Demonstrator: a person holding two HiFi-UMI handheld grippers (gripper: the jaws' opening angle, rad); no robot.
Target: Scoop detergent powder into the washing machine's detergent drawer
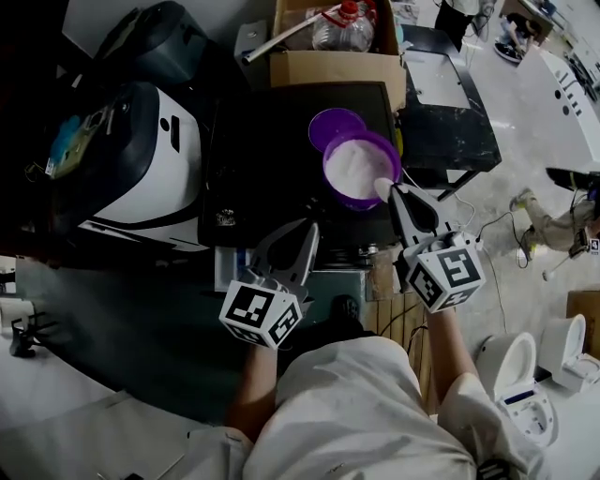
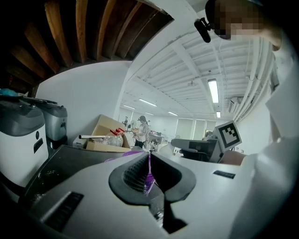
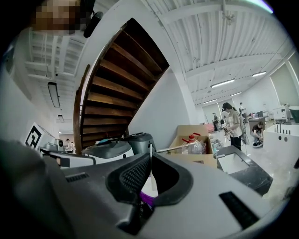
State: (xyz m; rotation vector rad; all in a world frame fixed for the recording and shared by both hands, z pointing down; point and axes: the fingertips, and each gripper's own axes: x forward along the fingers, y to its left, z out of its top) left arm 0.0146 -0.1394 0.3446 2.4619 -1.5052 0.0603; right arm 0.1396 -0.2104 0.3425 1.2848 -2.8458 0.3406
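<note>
powder point(image 1: 356, 161): white, heaped in an open purple tub point(image 1: 349, 199) on a dark top point(image 1: 262, 150), right of centre.
lid point(image 1: 333, 124): purple, lying flat just beyond the tub on its far left side, touching or overlapping its rim.
right gripper point(image 1: 392, 191): reaches in from the near right, tips at the tub's near right rim. its tongs are narrow, pinched on a thin white scoop point(image 1: 382, 186). in the right gripper view only a white edge pokes up from the tips, with a bit of purple low in the gap.
scoop: its white end sits over the tub's rim, at the edge of the powder. i cannot tell whether it touches the powder.
left gripper point(image 1: 309, 230): over the near edge of the dark top, left of the tub and apart from it, pointing far. its tongs are narrow, pressed together. the left gripper view shows a purple sliver through the slit; i cannot tell whether anything is gripped there.
box point(image 1: 328, 66): brown cardboard, open, at the far edge behind the lid, with a clear bottle point(image 1: 345, 28) with a red cap inside.
white appliance point(image 1: 141, 169): left of the dark top, just beside it.
black table point(image 1: 450, 122): right of the tub, beside the box.
</note>
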